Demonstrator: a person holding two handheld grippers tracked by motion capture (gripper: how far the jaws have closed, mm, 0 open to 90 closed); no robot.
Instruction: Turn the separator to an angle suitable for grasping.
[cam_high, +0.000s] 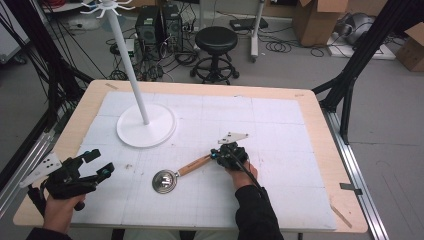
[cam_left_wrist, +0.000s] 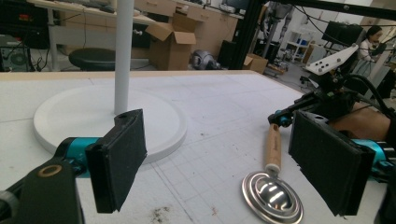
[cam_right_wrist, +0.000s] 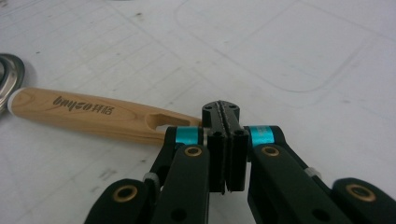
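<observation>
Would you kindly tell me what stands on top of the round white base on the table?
A white pole rises from the middle of the round base, ending in hooks at its top. The base hides whatever part of the mat lies beneath it.

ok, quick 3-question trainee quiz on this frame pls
1. True or false: the left gripper has its fingers open with nothing between them.
2. The spoon has a handle made of: A metal, B wood, C plastic.
3. Is the right gripper shut on the handle, or shut empty beside its end?

Key: 1 true; 2 B; 3 shut empty beside its end.
</observation>
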